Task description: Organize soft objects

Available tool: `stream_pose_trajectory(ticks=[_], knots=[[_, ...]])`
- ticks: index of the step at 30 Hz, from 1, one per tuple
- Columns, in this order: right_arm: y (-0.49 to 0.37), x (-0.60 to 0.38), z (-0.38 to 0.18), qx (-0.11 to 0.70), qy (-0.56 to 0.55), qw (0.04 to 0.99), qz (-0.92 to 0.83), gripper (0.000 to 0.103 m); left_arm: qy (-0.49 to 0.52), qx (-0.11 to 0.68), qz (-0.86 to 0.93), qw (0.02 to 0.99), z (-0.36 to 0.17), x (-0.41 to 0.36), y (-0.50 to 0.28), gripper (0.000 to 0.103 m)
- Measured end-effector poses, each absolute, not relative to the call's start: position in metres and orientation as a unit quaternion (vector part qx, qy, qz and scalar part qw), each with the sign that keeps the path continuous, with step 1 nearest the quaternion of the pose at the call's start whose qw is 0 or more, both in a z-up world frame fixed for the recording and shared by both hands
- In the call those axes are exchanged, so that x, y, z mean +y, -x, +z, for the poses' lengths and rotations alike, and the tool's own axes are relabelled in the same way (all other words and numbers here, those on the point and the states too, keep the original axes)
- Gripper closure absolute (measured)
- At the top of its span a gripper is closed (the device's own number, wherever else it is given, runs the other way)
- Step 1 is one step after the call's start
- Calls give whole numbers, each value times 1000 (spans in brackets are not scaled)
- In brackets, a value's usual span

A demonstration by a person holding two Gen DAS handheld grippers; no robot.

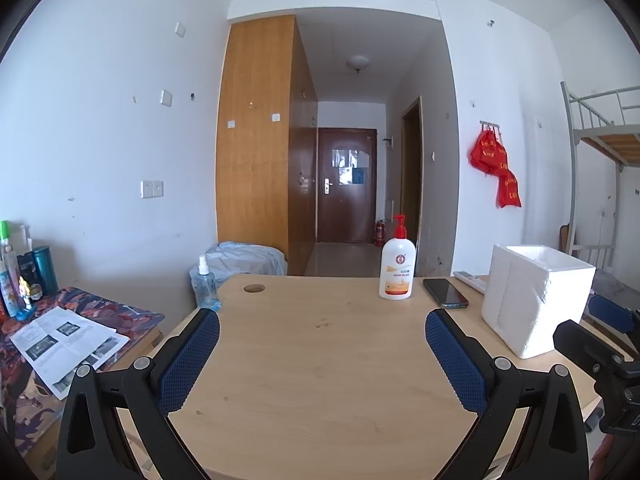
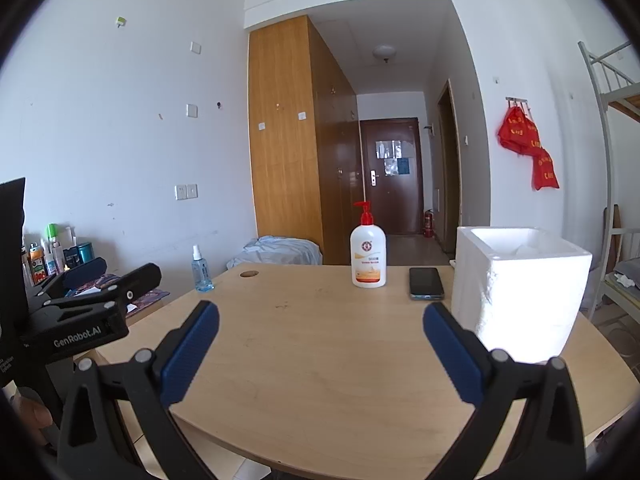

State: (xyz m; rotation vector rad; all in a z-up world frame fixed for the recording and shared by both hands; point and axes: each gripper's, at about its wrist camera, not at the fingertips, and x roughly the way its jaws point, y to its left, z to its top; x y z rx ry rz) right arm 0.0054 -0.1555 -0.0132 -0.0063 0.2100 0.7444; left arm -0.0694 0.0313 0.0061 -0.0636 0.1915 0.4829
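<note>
White foam box [image 2: 520,292], one phone [image 2: 426,283]

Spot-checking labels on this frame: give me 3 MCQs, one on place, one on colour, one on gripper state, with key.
1. The phone lies:
A. between the pump bottle and the foam box
B. inside the foam box
C. left of the spray bottle

2. The pump bottle's cap is:
A. blue
B. red
C. green

3. The left gripper and right gripper are:
A. both shut
B. both open
C. left shut on the phone

Key: 1 A, it lies flat on the table between them. 2 B, red pump on a white body. 3 B, fingers wide apart over bare table, holding nothing.
</note>
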Motion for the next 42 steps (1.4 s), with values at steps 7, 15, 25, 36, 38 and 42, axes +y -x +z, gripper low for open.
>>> stream_pose_trajectory(ticks=[7,15,25,36,38,42], knots=[[-6,-158,-13,102,-1,926,363,0,34,98,237,966,7,32,70,0],[-6,-164,-13,99,-5,930,355,0,30,98,212,972,7,28,68,0],[-8,-176,-12,102,-4,938,332,0,23,97,178,979,6,16,64,0],[-8,-174,-12,102,-2,939,330,0,22,98,172,980,6,14,64,0],[-8,-175,-12,103,-2,938,331,0,22,98,171,980,6,14,64,0],[-10,-174,-13,107,0,938,330,0,24,101,166,981,5,16,64,0]])
